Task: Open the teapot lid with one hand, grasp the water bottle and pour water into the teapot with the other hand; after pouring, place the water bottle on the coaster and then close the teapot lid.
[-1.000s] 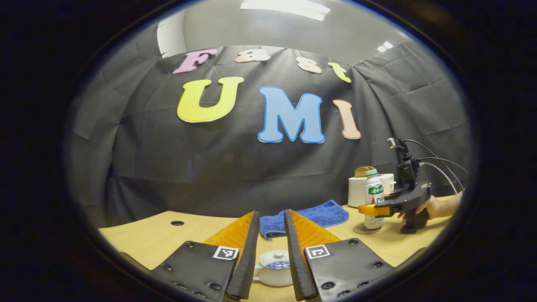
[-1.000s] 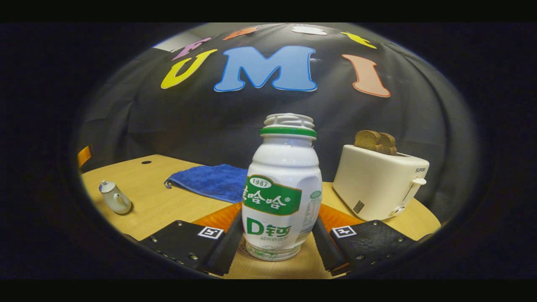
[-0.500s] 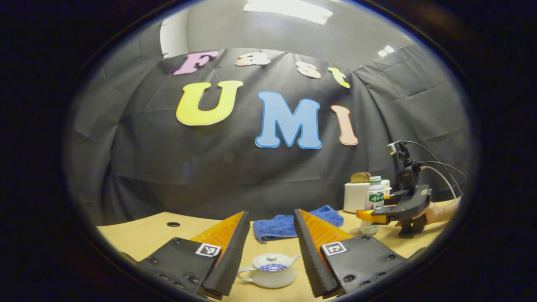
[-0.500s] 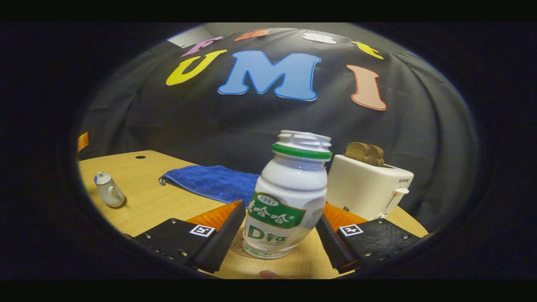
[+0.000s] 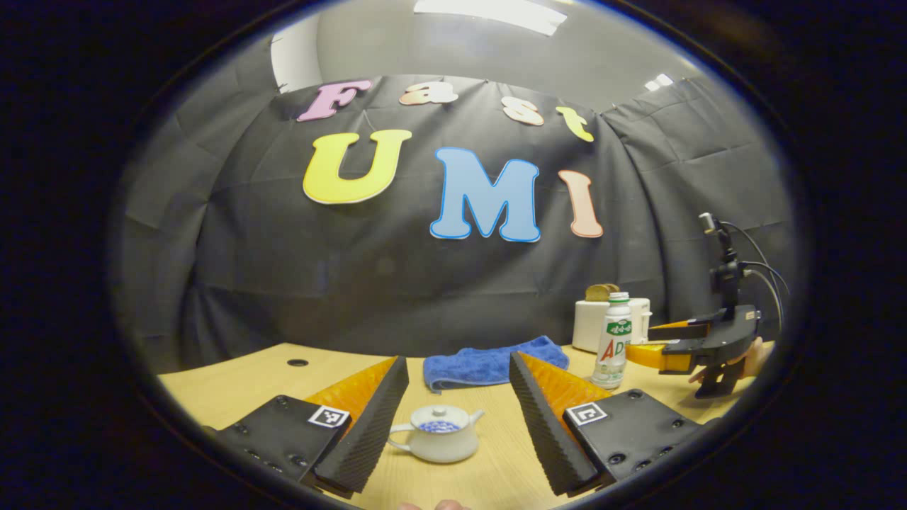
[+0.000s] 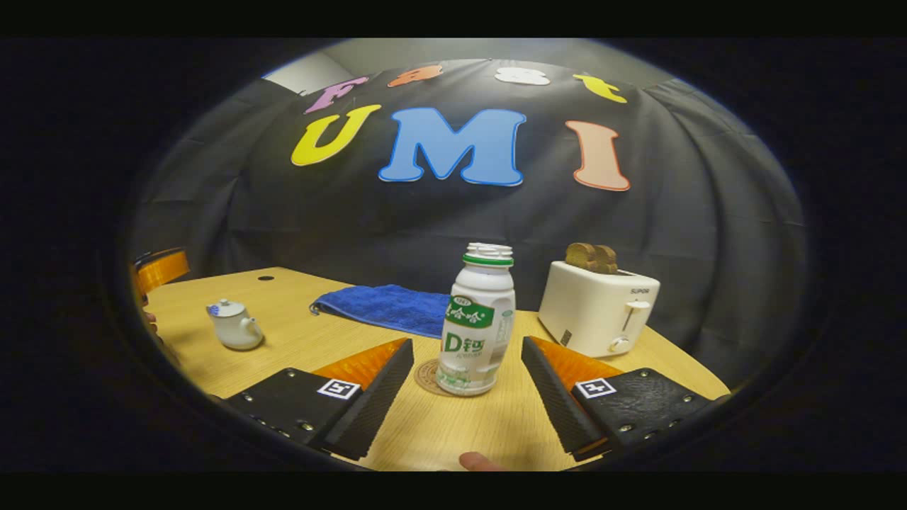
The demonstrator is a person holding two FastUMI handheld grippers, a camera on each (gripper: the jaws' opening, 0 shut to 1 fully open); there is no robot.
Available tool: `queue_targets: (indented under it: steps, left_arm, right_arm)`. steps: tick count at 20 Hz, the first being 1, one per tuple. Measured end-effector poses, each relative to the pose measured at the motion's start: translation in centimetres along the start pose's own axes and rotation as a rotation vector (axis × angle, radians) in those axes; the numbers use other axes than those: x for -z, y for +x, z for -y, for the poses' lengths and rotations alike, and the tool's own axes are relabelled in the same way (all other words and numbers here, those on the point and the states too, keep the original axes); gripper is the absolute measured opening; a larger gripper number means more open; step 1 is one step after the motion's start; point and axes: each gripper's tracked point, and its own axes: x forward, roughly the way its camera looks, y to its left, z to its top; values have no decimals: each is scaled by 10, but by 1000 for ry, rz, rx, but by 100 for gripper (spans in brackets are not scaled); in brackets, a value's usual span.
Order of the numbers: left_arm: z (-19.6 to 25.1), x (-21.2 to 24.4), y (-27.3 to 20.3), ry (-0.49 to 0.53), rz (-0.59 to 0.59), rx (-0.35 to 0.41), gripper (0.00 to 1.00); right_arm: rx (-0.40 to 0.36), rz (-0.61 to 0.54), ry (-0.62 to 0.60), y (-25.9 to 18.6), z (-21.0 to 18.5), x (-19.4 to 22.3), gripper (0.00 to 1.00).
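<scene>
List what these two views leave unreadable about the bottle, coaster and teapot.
- Coaster, right gripper view: mostly covered by the bottle.
- Water level in the bottle: opaque walls hide it.
- Teapot contents, left gripper view: the lid covers them.

Both grippers point(image 5: 459, 375) point(image 6: 468, 361) carry black screwed plates with square markers; ridged wedge fingers point(image 5: 368, 432); cables point(image 5: 762, 273) trail.

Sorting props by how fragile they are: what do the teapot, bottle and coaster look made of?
Teapot: glazed white ceramic, judging by its glossy sheen and blue pattern. Bottle: likely opaque white plastic with a printed label, matte. Coaster: a thin tan disc, perhaps cork or wood; too small to tell.
</scene>
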Motion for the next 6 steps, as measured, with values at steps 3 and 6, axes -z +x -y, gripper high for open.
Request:
queue_targets:
  steps: [3, 6]
  left_arm:
    - [25, 11, -24, -28, -59, -11, 99]
    - [55, 25, -50, -40, -108, -22, 99]
  right_arm:
    - [43, 19, 43, -61, -29, 0, 96]
    - [30, 19, 120, -106, -77, 11, 95]
